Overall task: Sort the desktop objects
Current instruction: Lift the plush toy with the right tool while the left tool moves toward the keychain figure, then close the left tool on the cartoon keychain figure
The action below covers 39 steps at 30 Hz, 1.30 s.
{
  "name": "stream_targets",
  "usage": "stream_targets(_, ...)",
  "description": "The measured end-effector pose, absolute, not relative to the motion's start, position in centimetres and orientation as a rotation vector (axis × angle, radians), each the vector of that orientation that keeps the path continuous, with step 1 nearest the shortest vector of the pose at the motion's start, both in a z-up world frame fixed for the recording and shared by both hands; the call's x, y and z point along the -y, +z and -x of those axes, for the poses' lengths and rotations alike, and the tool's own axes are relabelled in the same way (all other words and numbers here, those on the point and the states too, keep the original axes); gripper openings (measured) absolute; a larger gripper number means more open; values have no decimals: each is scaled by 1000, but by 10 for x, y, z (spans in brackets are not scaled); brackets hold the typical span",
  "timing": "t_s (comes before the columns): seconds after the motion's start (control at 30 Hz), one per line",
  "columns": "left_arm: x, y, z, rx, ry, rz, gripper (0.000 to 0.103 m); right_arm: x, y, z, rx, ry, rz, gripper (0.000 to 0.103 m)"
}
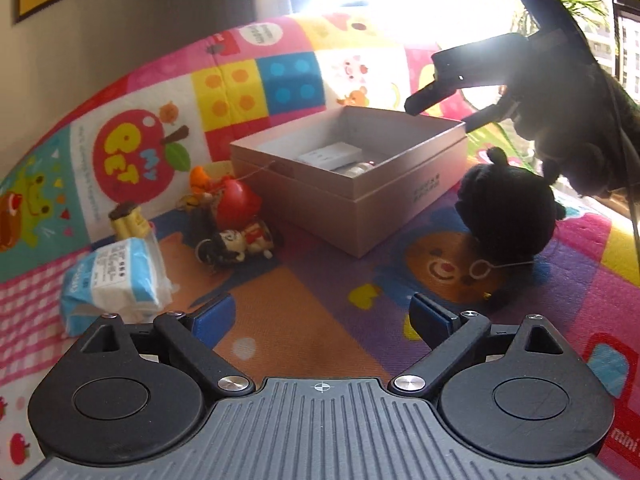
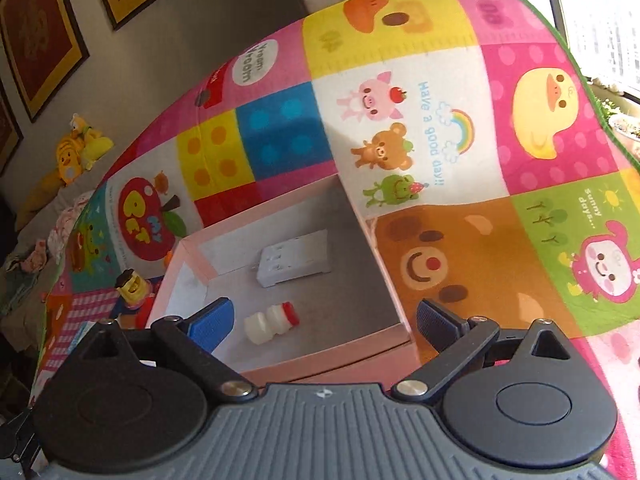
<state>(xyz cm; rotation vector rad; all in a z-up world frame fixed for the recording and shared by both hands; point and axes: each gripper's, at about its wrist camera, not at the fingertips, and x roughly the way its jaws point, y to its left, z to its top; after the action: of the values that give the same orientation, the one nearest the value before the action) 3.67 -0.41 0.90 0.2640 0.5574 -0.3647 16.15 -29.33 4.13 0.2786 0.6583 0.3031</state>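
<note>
Pink open cardboard box (image 1: 360, 200) sits mid-scene on the colourful cartoon play mat (image 1: 320, 280) in the left wrist view, a black plush toy (image 1: 508, 208) just right of it, small toy figures (image 1: 232, 220) and a blue-white tissue pack (image 1: 120, 276) at left. The left gripper (image 1: 320, 316) has its fingers wide apart, empty. The right gripper (image 1: 452, 112) hovers beyond the box's far right corner.

From the right wrist view, the box holds a white power adapter (image 2: 296, 260) and a small white bottle with a red cap (image 2: 272, 322). Its fingers (image 2: 212, 320) stand wide apart above the box's near edge, holding nothing.
</note>
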Motion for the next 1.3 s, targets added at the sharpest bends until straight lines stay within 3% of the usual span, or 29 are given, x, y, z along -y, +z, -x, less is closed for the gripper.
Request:
stream_targets(0.27, -11, 15, -87, -563, -116, -178, 95, 273, 51, -132, -618, 403, -137, 102)
stream_targets(0.3, -13, 13, -93, -574, -111, -160, 92, 275, 51, -130, -617, 394, -128, 102)
stream_targets(0.37, -17, 10, -102, -595, -109, -144, 72, 280, 48, -129, -626, 373, -124, 102)
stream_targets(0.43, -18, 8, -109, -596, -123, -153, 68, 286, 45, -128, -639, 358, -135, 102)
stream_targets(0.87, 4, 0, -138, -591, -223, -343, 67, 306, 36, -111, -672, 312, -173, 102)
stream_targets(1.3, 8, 15, -62, -648, -315, -211, 66, 314, 35, -90, -666, 307, -208, 102)
